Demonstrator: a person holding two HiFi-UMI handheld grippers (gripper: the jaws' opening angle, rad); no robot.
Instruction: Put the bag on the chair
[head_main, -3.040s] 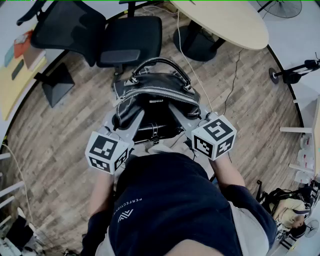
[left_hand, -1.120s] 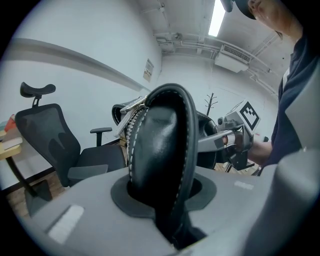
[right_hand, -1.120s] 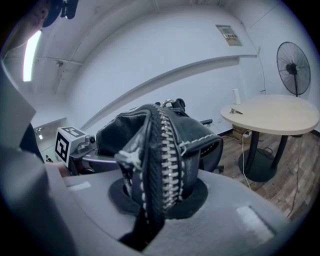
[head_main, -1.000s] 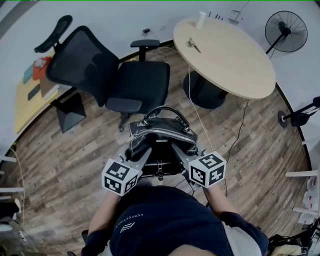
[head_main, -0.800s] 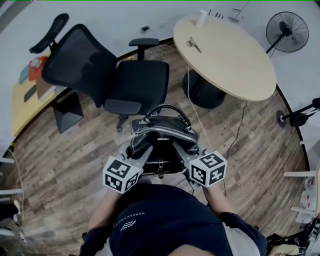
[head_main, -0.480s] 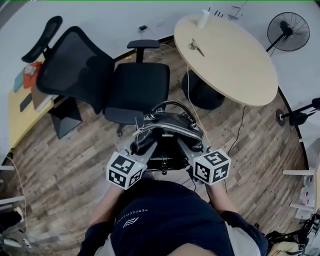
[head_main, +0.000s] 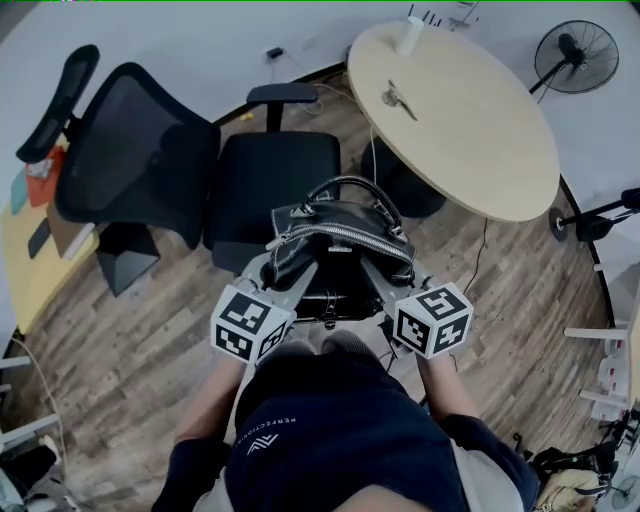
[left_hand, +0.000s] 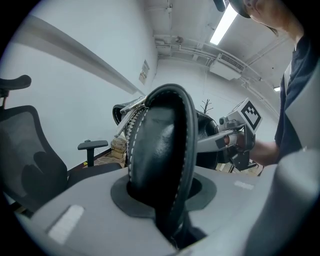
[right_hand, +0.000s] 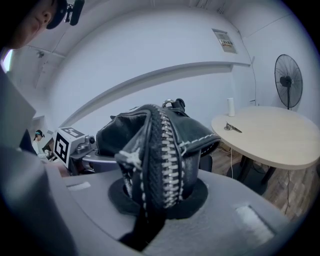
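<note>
Two grippers, one bag (head_main: 335, 240): the left gripper (head_main: 293, 268) pinches one end, the right gripper (head_main: 382, 268) the other, holding it in the air right in front of the chair (head_main: 275, 180). Carry step, I'd say; next it should go forward over the cushion, then down. Bag's soft glossy black leather (slouchy, so it'll sag), white stitching, metal zip, looped handles. Chair's padded, mesh-backed.

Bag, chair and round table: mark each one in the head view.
bag (head_main: 340, 218): head view, black leather just above the zipper.
chair (head_main: 275, 175): head view, middle of the seat cushion.
round table (head_main: 470, 120): head view, bare part of the tabletop.
</note>
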